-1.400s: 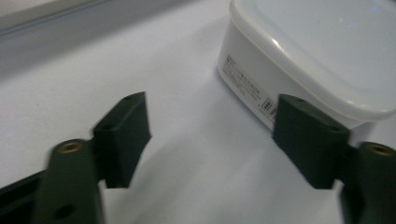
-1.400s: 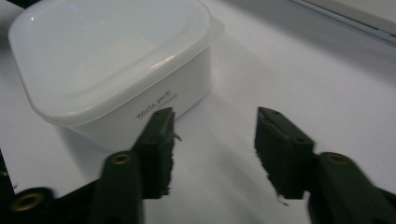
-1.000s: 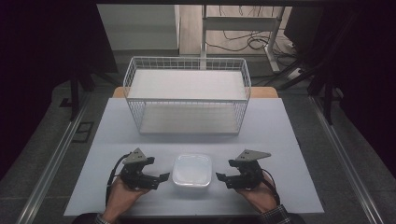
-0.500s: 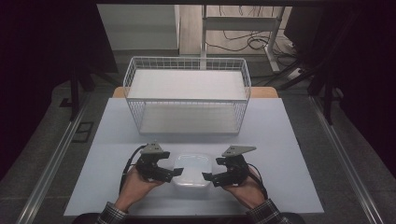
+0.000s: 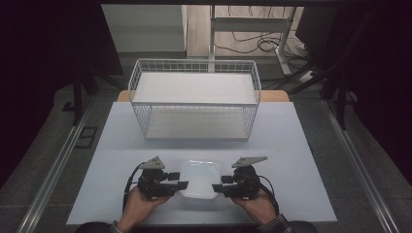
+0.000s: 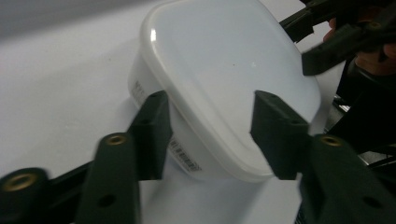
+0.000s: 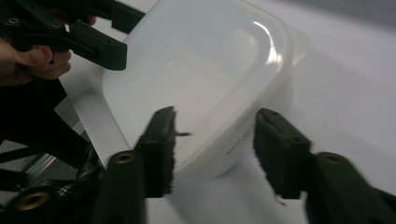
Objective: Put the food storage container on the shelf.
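Now both jaws have just been closing: left gripper and right gripper each pinch a rim of the white lidded container. Lifting wants even pressure, level hands, toward the wire basket.

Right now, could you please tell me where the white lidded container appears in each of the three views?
High view: the white lidded container sits at bottom centre, between the two grippers and in front of the wire basket.
Left gripper view: it spans the centre and top, one corner between the left gripper fingers.
Right gripper view: centre and top, a corner between the right gripper fingers.
Shared landmark: the container's glossy white lid.
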Demonstrator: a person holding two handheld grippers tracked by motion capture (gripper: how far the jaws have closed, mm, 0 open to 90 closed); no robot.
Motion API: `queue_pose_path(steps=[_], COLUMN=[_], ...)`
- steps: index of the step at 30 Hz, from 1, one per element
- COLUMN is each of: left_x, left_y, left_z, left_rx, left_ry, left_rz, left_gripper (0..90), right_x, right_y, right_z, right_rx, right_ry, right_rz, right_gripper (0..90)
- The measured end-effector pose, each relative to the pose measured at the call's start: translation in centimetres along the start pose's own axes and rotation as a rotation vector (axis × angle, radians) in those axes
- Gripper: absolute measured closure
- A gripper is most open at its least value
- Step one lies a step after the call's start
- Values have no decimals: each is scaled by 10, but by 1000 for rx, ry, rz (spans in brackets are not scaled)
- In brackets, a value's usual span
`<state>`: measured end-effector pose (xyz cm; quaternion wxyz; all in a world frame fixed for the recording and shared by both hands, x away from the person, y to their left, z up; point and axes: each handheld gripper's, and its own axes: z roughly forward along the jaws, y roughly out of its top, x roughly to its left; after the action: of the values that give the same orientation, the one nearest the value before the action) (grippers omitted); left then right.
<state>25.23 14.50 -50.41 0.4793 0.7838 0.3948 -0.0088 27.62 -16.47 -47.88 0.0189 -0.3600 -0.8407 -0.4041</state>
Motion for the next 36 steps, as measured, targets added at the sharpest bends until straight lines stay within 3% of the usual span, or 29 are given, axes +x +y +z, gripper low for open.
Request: queue_pose_path(steps=[3,5,6,7,8,10,14,21,30,36], left_x=[-1,0,-2,-2,-3,-2,-5,-1,15,36], left_y=[-2,-3,-3,-3,-3,-2,6,19,48,68], left_z=[-6,-9,-8,-8,-5,-5,-8,-14,-16,-12], left_rx=[-19,-57,-62,-62,-70,-84,-124,-138,-163,-183], left_ry=[-9,-27,-9,-9,0,-6,13,39,94,139], left_rz=[-11,-36,-21,-21,-23,-30,-3,5,21,10], left_gripper=[645,733,795,804,805,805,805,800,786,785], right_x=[0,-4,-4,-4,-2,-1,-1,1,-7,-24], right_y=[-2,-5,-6,-6,-6,-7,-4,6,37,64], right_z=[-4,-9,-10,-10,-10,-12,-17,-20,-18,-7], right_rx=[-27,-106,-123,-123,-134,-161,-200,-240,-274,-289], right_ry=[0,-5,-26,-26,-78,-89,-98,-89,-102,-107], right_rz=[30,73,73,73,45,52,38,23,-12,-24], right_gripper=[615,737,774,774,774,775,776,781,784,784])
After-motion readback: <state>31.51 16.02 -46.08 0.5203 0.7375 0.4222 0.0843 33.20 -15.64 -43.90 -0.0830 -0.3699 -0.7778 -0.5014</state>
